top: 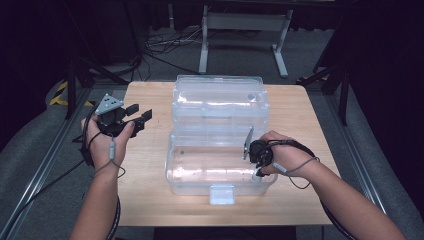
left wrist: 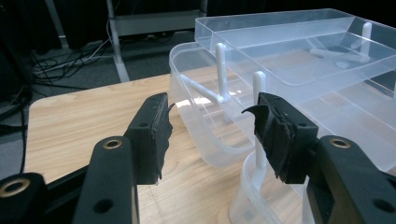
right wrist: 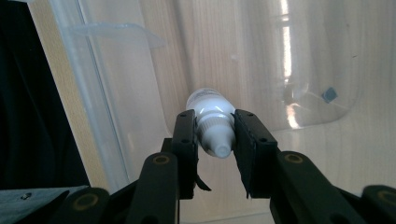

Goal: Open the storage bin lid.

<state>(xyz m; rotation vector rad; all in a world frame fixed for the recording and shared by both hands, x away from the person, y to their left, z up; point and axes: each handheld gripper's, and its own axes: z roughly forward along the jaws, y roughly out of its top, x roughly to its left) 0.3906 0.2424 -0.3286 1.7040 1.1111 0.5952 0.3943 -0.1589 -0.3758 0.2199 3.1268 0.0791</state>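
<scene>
Dark floor with loose cables and a white metal frame lies beyond my wooden table [top: 145, 195]. From the high view, a clear plastic box [top: 220, 172] sits mid-table with its lid [top: 218, 102] swung back toward the far edge and a latch tab [top: 222, 194] facing me. My left gripper [top: 139, 116] hangs over bare wood to the left of the box, jaws spread and holding nothing. My right hand [top: 280, 150] tips my right gripper [top: 256, 159] down into the right end of the box (its jaws are hard to make out from here).

From the left gripper view, my two black jaws stand wide apart with only air between them. Past them I see the rounded corner of the box, its white hinge posts [left wrist: 221, 70] and a clear inner tray [left wrist: 299, 51] raised above the base.

From the right gripper view, my jaws are closed on a small white dropper bottle [right wrist: 212, 119], one pad on each side of its neck. Its long axis runs along the line of my jaws: the nozzle tip [right wrist: 222, 150] points back toward the camera, and the labelled body points away, down toward the box floor. The bottle hangs inside the box, near a wall; whether its far end touches the floor I cannot tell. A small blue speck [right wrist: 329, 94] shows on the floor off to one side.
</scene>
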